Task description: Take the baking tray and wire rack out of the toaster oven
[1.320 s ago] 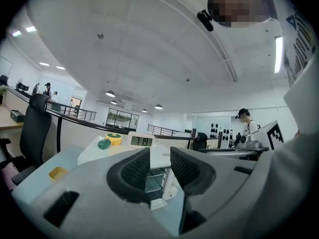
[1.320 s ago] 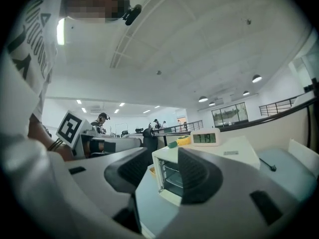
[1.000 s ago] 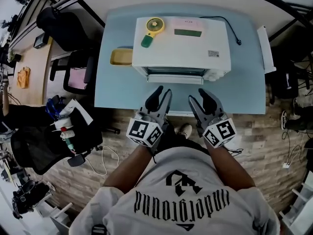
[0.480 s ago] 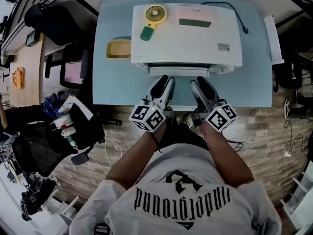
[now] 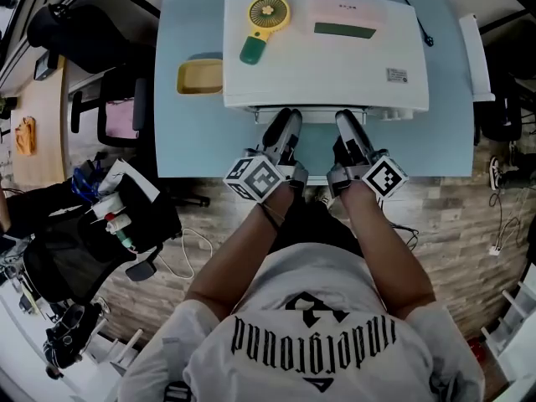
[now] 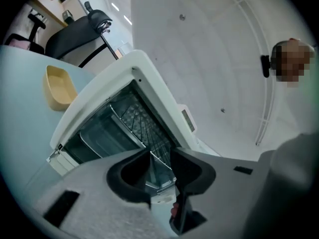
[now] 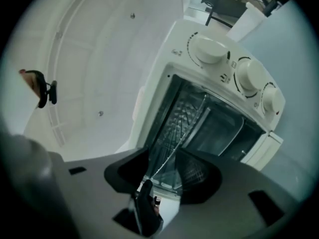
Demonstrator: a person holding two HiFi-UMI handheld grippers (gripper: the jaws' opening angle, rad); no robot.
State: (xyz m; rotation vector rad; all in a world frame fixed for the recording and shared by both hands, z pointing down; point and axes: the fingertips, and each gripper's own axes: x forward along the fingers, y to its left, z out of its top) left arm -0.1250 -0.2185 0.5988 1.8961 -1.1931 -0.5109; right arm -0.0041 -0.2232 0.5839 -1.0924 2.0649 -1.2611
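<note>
The white toaster oven (image 5: 325, 48) stands open on the light blue table (image 5: 193, 153). Inside it, the wire rack (image 6: 139, 123) sits above the dark baking tray (image 6: 99, 133). My left gripper (image 5: 285, 124) is at the left of the oven's mouth. It (image 6: 160, 156) is open, and the rack's front wire runs through the gap without the pads pressing on it. My right gripper (image 5: 347, 124) is at the right of the mouth. It (image 7: 163, 156) is also open, with the wire rack (image 7: 182, 116) edge between its jaws and the tray (image 7: 219, 133) beyond.
A yellow and green hand fan (image 5: 261, 23) lies on the oven's top. A yellow dish (image 5: 199, 75) sits left of the oven. Three knobs (image 7: 209, 50) line the oven's right side. The power cord (image 5: 423, 28) trails off at the back right. Chairs stand left of the table.
Both grippers have moved forward from the table's front edge to the oven's mouth and rolled as they went. Their jaws now straddle the rack's front edge.
</note>
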